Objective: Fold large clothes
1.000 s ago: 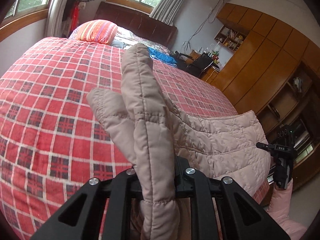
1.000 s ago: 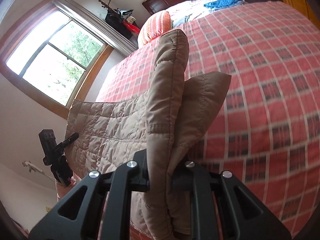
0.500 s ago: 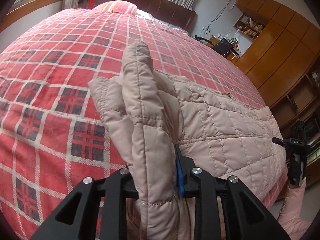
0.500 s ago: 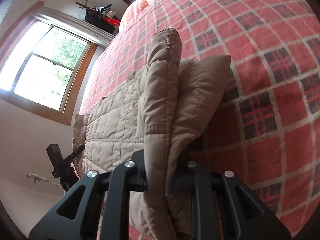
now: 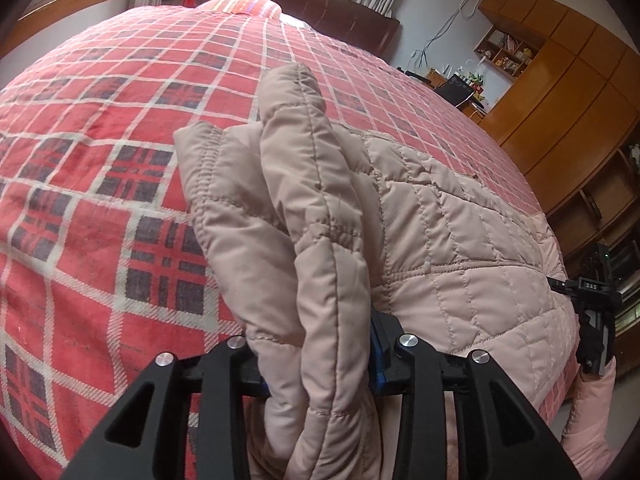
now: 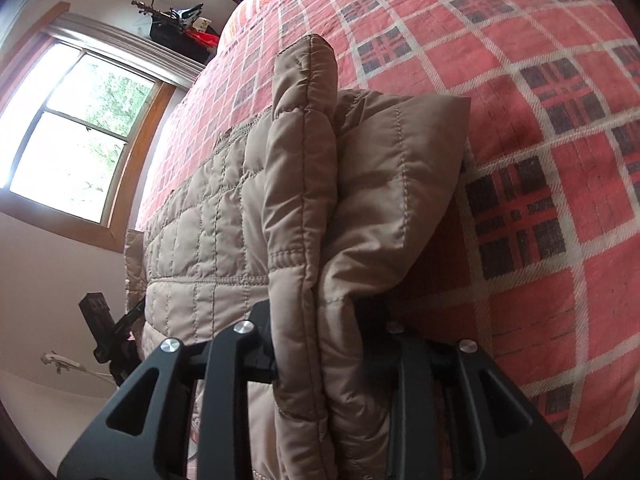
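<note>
A beige quilted jacket (image 5: 452, 236) lies spread over the near part of a bed with a red plaid cover (image 5: 120, 152). My left gripper (image 5: 320, 360) is shut on a bunched edge of the jacket, whose folds stand up between the jaws. In the right wrist view the same jacket (image 6: 200, 232) stretches to the left, and my right gripper (image 6: 320, 344) is shut on its other bunched corner. Each gripper shows in the other's view: the right gripper (image 5: 596, 312) at the far right, the left gripper (image 6: 104, 328) at the lower left.
The plaid cover (image 6: 540, 120) runs far ahead to a striped pillow (image 5: 244, 4) and a dark headboard (image 5: 320, 4). Wooden cabinets (image 5: 568, 92) and a cluttered desk (image 5: 460, 84) stand to the right. A window (image 6: 76, 136) is on the left wall.
Both grippers have come down toward the bed with the jacket still clamped. The jacket now lies flatter on the cover and the bed fills more of both views.
</note>
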Available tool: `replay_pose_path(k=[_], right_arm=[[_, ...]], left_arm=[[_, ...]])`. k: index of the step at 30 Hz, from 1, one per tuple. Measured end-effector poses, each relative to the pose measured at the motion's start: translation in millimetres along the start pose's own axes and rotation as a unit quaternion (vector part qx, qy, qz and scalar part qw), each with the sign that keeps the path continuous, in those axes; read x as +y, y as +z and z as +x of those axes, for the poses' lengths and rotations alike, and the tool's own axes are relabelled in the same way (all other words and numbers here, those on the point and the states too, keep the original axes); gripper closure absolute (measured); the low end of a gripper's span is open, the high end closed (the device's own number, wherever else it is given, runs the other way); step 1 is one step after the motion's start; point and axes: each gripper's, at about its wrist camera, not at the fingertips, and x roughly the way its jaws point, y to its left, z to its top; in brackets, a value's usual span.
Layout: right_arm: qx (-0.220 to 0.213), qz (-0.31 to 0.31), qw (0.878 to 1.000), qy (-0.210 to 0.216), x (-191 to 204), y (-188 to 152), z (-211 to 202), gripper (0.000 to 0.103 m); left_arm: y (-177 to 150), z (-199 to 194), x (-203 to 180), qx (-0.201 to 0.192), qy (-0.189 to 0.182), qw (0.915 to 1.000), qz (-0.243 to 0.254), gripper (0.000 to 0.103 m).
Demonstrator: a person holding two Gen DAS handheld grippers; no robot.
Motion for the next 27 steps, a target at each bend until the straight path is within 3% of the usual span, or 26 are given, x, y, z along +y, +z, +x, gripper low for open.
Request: replay_pose_path(k=[2, 3, 5, 9, 13, 17, 20, 25, 27], right_arm=[[-0.007, -0.008, 0.999, -0.036, 8.9, -0.8, -3.0, 0.056], [-0.018, -0.017, 0.997, -0.078, 16.3, -2.7, -8.4, 0.043], [-0.039, -0.026, 0.992, -0.117, 27.7, -7.2, -19.7, 0.042], [-0.072, -0.038, 0.986, -0.144, 57.1, -22.6, -49.4, 0.042], [-0.051, -0.089, 0.984, -0.145, 101.4, -42.5, -55.7, 0.042], [-0.008, -0.134, 0.982, -0.13, 139.5, -56.8, -41.2, 0.056], [0.021, -0.143, 0.979, -0.142, 155.5, -64.7, -21.7, 0.072], [0.06, -0.14, 0.977, -0.147, 158.5, -71.9, 3.0, 0.088], [0.068, -0.141, 0.976, -0.15, 159.0, -74.6, 10.8, 0.09]], left_arm=[[-0.1, -2.9, -1.9, 0.001, 0.009, 1.0, -0.003, 0.061], [0.2, -3.2, -2.8, 0.002, 0.015, 0.9999, -0.005, 0.059], [1.4, -6.7, -5.3, 0.003, 0.029, 0.9995, -0.007, 0.056], [1.7, -24.1, -9.7, 0.008, 0.047, 0.9988, -0.014, 0.053], [-4.0, -51.9, -14.5, 0.001, 0.055, 0.9983, -0.021, 0.047], [-15.7, -70.8, -23.7, 0.001, 0.083, 0.9965, -0.005, 0.04], [-28.4, -78.2, -28.4, 0.01, 0.093, 0.9956, 0.006, 0.037], [-47.0, -79.5, -23.1, 0.028, 0.099, 0.9947, -0.006, 0.036], [-51.9, -81.9, -21.2, 0.028, 0.094, 0.995, -0.012, 0.035]])
